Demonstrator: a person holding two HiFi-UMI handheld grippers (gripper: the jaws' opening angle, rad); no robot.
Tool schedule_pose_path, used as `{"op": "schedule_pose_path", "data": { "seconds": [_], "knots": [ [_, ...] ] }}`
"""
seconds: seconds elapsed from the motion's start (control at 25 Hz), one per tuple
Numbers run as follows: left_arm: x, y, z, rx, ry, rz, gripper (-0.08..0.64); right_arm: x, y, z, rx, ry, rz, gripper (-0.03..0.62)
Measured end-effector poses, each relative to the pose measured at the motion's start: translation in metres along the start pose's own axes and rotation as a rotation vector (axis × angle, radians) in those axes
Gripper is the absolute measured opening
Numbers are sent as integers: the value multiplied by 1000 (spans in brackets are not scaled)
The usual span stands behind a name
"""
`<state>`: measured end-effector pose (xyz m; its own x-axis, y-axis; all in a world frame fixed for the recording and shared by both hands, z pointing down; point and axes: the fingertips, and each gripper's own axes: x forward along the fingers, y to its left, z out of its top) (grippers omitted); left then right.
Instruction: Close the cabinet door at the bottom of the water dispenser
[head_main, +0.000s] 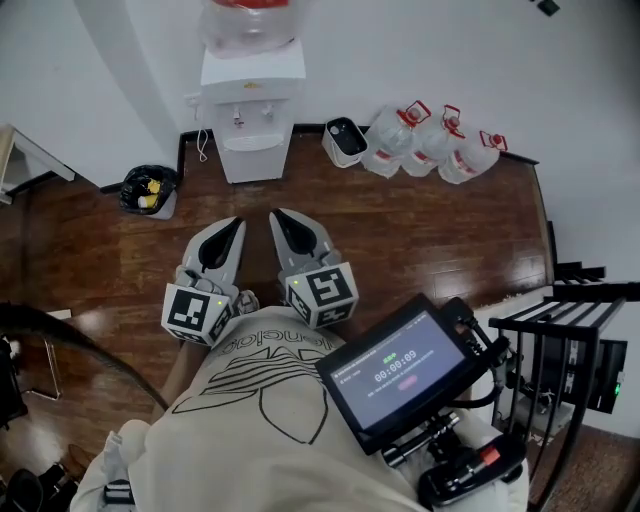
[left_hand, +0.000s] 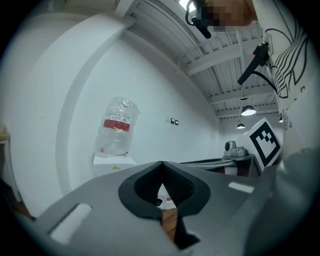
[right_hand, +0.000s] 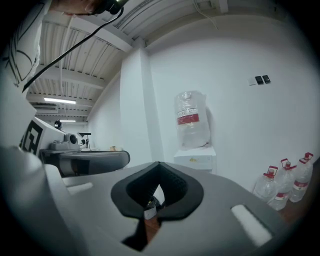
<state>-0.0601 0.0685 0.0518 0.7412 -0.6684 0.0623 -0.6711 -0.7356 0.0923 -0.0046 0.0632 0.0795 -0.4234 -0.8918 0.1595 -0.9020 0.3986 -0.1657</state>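
The white water dispenser (head_main: 252, 100) stands against the far wall with a clear bottle (head_main: 245, 25) on top. Its lower cabinet front (head_main: 247, 160) looks flush from above; I cannot tell for sure how the door stands. Both grippers hover side by side over the wooden floor, well short of the dispenser and close to the person's chest. My left gripper (head_main: 236, 224) is shut and empty, and so is my right gripper (head_main: 277, 216). The left gripper view shows the dispenser (left_hand: 114, 160) beyond the shut left gripper (left_hand: 161, 165). In the right gripper view the dispenser (right_hand: 195, 159) sits past the shut right gripper (right_hand: 159, 165).
A black bin bag (head_main: 150, 188) lies left of the dispenser. To its right are a small white bin (head_main: 345, 140) and several water jugs (head_main: 430, 140), the jugs (right_hand: 287, 185) also in the right gripper view. A black rack (head_main: 565, 340) stands at the right; a monitor (head_main: 405, 370) hangs at the person's chest.
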Motion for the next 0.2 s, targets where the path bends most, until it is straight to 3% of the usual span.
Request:
{"op": "schedule_pose_path", "data": {
  "seconds": [0.2],
  "knots": [
    [-1,10,4,-5,-24,20,20,6,5,0,-17,12,19,2]
  ]
}}
